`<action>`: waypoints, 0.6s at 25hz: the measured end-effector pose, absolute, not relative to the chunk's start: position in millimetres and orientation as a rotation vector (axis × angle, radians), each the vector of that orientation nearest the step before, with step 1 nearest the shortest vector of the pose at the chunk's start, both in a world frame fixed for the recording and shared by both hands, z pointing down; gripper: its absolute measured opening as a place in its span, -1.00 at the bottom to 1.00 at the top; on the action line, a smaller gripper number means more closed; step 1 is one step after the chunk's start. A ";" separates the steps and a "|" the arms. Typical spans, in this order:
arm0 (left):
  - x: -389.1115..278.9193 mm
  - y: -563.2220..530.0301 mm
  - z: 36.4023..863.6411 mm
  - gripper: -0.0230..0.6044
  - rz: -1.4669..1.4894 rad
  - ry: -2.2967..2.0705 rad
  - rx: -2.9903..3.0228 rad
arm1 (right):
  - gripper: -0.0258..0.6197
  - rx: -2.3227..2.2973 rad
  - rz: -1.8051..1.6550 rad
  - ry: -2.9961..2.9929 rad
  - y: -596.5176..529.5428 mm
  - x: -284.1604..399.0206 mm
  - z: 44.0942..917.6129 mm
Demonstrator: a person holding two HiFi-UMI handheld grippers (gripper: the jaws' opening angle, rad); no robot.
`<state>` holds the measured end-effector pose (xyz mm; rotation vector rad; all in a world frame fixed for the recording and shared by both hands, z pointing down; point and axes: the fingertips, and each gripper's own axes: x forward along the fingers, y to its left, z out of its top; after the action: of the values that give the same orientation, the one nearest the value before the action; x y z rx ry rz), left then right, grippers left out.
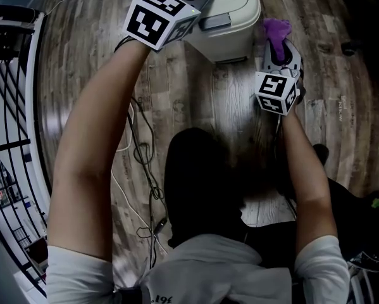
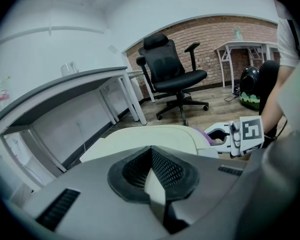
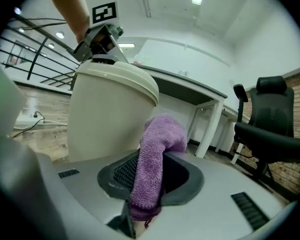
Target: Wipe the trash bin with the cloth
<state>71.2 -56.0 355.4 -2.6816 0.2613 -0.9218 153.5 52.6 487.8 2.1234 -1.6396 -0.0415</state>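
1. Pinching a folded strip of purple cloth (image 3: pixel 157 144) between its pads, the right tool (image 3: pixel 148 180) is closed on the fabric partway along. The loose end stands up past the tips.
2. The left tool (image 2: pixel 152 176) is closed all the way, with nothing that I can make out gripped. Its tips sit at the top of the lid (image 3: pixel 122 76), on the side away from the right tool.
3. The hold is on a narrow fold. Drag against the plastic could likely pull the cloth out through the pads and drop it on the floor (image 1: pixel 195 94).
4. The floppy end may fold back under pressure, so that the hard tips rather than the fabric would rub the wall.
5. The trash bin (image 3: pixel 109 119) looks light. A sideways wipe could slide or tip it, and the left tool, only resting on the rounded lid, might skid off.
6. The bin stands just ahead of the right tool and a little to its left. Its cream side wall is beside the raised cloth end, below the lid's rim. Whether they touch I cannot tell.
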 end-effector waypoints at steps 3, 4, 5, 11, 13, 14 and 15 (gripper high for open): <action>70.4 -55.9 354.9 -0.92 -0.923 0.272 -2.680 | -0.60 2.142 -0.022 -1.698 46.5 142.0 485.6; 69.9 -56.0 354.6 -0.92 -0.922 0.276 -2.679 | -0.60 2.126 -0.036 -1.726 43.8 132.4 484.5; 69.5 -56.1 354.4 -0.92 -0.921 0.278 -2.678 | -0.60 2.106 -0.053 -1.753 41.1 122.3 483.5; 70.6 -56.3 355.2 -0.92 -0.926 0.275 -2.683 | -0.60 2.066 -0.113 -1.772 36.4 93.5 484.9; 69.9 -56.1 354.2 -0.92 -0.925 0.275 -2.682 | -0.60 2.076 -0.116 -1.761 37.6 87.4 485.3; 69.5 -55.9 354.3 -0.92 -0.924 0.276 -2.681 | -0.60 2.082 -0.116 -1.756 38.4 83.9 486.1; 69.4 -55.8 354.6 -0.92 -0.923 0.276 -2.680 | -0.60 2.084 -0.119 -1.754 39.2 80.1 487.5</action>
<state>69.4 -55.8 354.6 -2.6800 0.2758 -0.9229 80.1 39.2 487.5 2.0839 -1.7541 -0.1190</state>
